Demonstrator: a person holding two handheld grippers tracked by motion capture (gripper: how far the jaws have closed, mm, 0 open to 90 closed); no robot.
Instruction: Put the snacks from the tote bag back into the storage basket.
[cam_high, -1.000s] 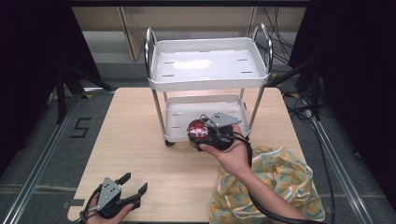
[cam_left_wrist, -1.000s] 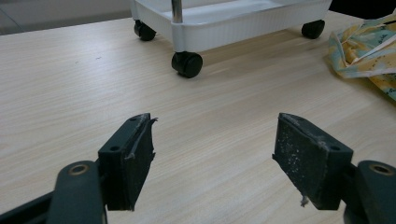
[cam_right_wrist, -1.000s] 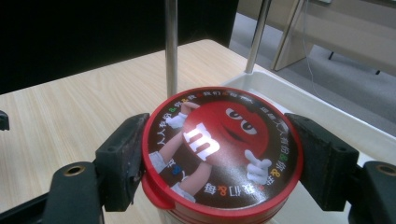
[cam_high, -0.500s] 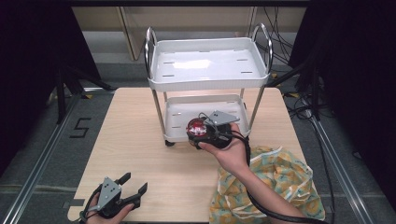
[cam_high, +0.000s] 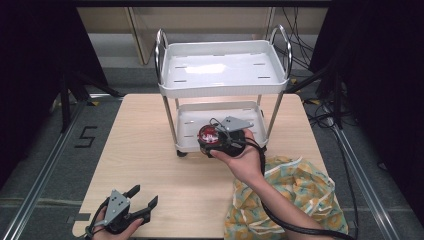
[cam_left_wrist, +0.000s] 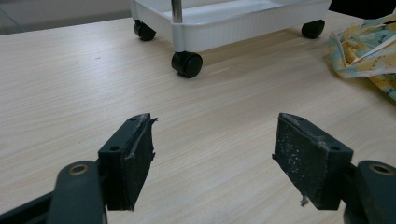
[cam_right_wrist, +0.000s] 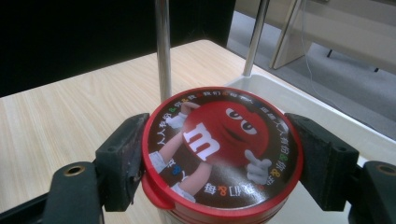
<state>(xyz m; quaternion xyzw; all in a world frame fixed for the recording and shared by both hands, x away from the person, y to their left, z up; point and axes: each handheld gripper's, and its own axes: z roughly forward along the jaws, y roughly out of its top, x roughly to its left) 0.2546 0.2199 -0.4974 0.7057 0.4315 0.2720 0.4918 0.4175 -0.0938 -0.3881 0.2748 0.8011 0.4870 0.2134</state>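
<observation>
A round candy tin (cam_right_wrist: 222, 151) with a red lid and a cartoon figure on top sits clamped between the jaws of my right gripper (cam_right_wrist: 222, 161). In the high view the tin (cam_high: 208, 134) and right gripper (cam_high: 216, 141) hover at the front edge of the lower shelf (cam_high: 192, 123) of a small white two-tier cart (cam_high: 224, 72) standing on the wooden table. My left gripper (cam_high: 140, 198) rests near the table's front left edge, jaws wide apart with nothing between them; its own view shows the gripper (cam_left_wrist: 212, 147) over bare wood.
A crumpled yellow and teal patterned cloth bag (cam_high: 290, 192) lies at the table's front right, also seen as a cloth bag (cam_left_wrist: 366, 46) in the left gripper view. The cart's black casters (cam_left_wrist: 187, 64) stand on the table (cam_high: 135, 145). Chrome posts (cam_right_wrist: 163, 49) rise near the tin.
The right gripper with the tin has shifted slightly toward the cart's lower shelf. The left gripper has stayed put.
</observation>
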